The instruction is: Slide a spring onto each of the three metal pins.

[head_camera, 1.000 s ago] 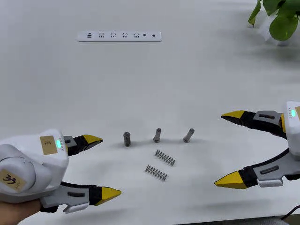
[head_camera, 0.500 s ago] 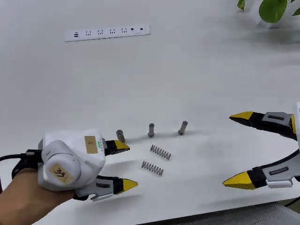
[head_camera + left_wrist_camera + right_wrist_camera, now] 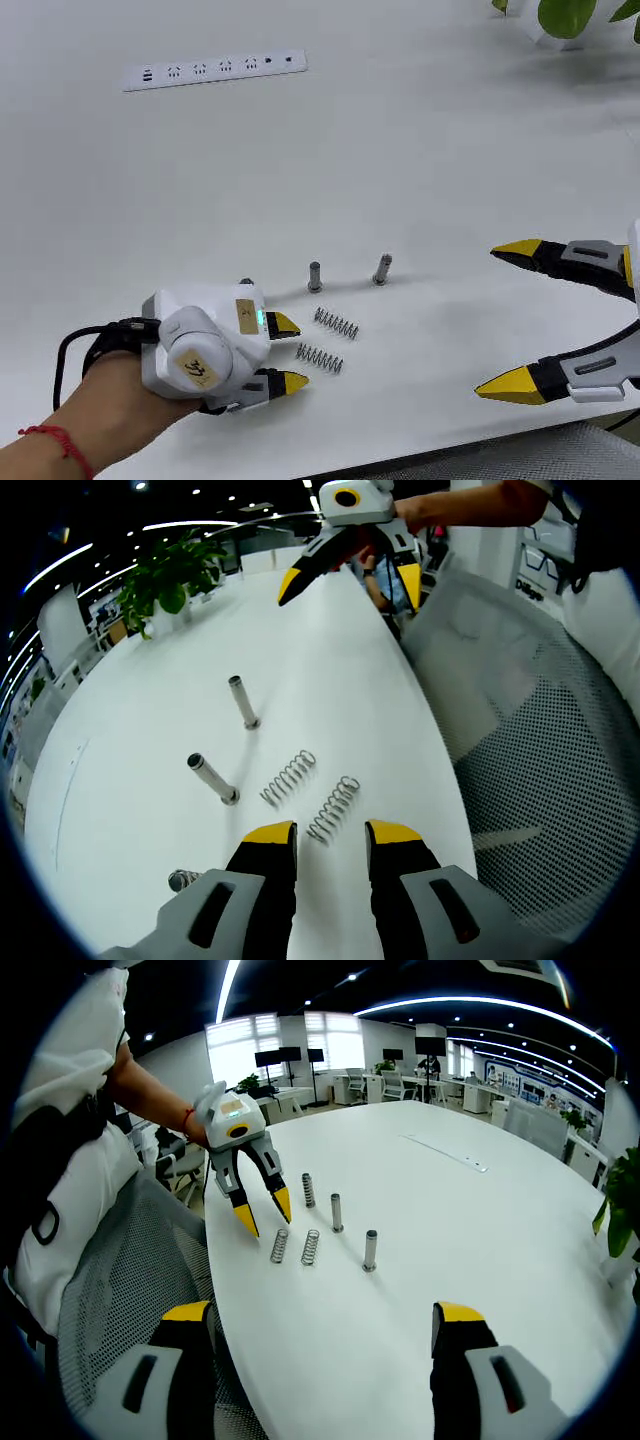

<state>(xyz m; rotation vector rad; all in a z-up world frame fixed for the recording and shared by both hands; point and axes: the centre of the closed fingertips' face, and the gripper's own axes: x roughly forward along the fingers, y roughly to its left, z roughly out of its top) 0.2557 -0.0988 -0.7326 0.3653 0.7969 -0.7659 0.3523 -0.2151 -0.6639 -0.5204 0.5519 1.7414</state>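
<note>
On the white counter a loose steel coil spring lies just ahead of the left gripper's narrowly parted, empty jaws, a second coil spring beside it, near the bare middle grey metal pin, while the right gripper hovers well apart, jaws spread wide.

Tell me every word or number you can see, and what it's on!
Round yellow sticker on the left tool: handwritten scrawl, too blurred to read.
Small tan sticker on the same tool: marks too small to read.
Power strip: no text I can read.
</note>
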